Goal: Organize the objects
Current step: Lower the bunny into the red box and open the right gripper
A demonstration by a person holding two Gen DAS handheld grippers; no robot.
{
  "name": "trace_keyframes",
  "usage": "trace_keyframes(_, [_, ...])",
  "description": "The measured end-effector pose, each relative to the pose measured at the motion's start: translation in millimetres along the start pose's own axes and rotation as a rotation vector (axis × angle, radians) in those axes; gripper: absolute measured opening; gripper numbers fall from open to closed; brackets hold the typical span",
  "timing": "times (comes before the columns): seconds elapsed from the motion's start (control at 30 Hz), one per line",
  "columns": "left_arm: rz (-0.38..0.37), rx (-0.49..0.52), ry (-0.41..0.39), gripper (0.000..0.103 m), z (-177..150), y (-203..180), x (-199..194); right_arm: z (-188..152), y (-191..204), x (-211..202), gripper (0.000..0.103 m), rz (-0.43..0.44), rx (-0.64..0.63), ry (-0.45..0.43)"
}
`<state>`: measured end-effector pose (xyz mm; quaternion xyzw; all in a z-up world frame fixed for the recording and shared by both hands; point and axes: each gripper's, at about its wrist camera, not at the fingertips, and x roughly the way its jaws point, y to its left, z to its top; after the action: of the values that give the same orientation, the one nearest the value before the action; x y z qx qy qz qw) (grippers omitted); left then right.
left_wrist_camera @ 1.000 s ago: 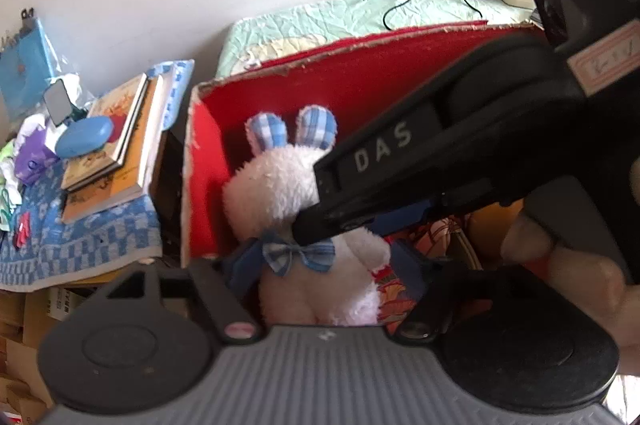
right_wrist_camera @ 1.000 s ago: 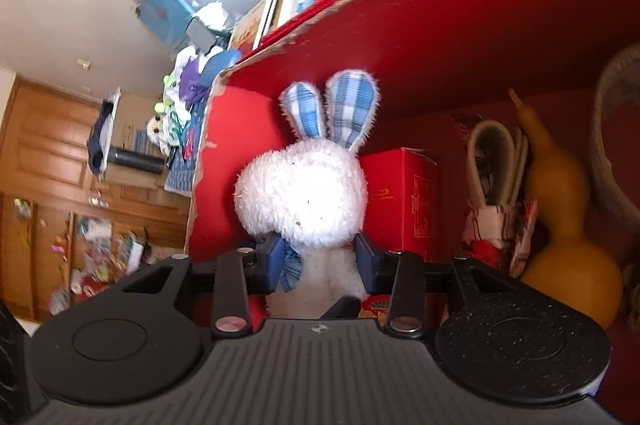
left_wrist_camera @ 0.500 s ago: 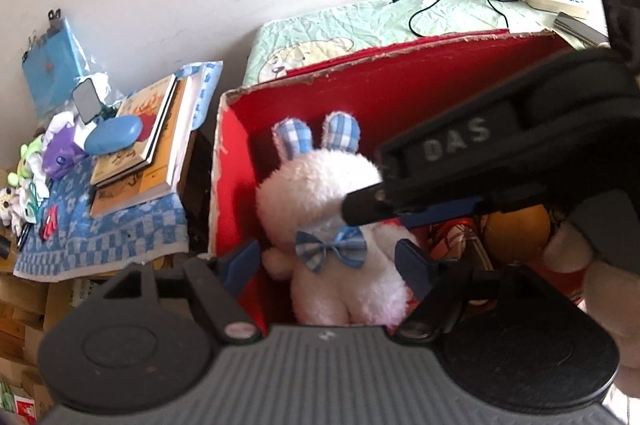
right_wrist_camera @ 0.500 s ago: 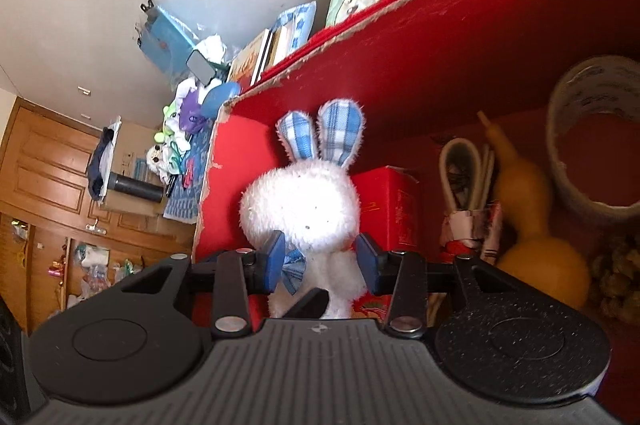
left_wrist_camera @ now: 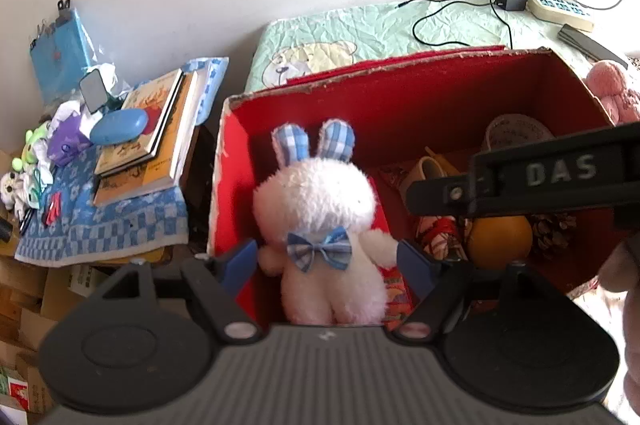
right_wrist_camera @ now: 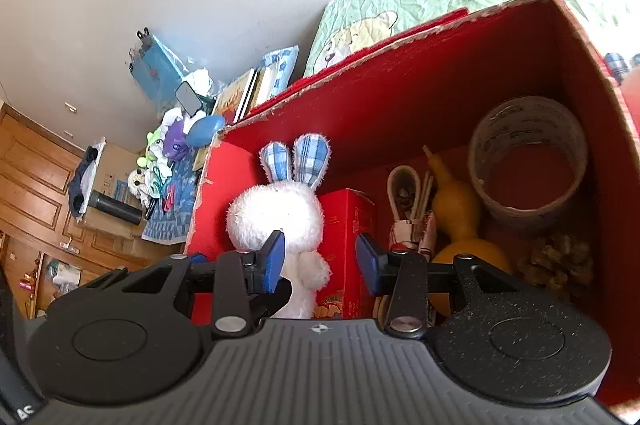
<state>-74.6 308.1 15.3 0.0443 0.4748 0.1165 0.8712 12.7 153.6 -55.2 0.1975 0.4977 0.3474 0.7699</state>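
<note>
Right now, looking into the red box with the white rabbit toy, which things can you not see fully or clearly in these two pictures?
- Rabbit toy: feet hidden in both views by the gripper bodies.
- Small red carton: printing too small to read in the right wrist view; mostly behind the rabbit in the left wrist view.
- Yellow gourd: top hidden in the left wrist view by the right gripper's black bar.
- Pine cone: blurred, part hidden there too.
- Red box floor: mostly covered.

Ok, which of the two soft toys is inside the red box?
The white plush rabbit with blue checked ears; the pink plush toy lies outside the red box.
</note>
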Motion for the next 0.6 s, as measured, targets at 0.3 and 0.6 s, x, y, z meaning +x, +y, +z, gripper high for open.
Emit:
trace_keyframes(0.3, [-0.003,-0.021,0.015,0.082,0,-11,-7,-8,2,-22,0.045,0.006,-0.005,-0.051])
trace_keyframes(0.6, [0.019,-0.040,0.026,0.082,-1,-22,-13,-18,1,-38,0.045,-0.014,-0.043,-0.059])
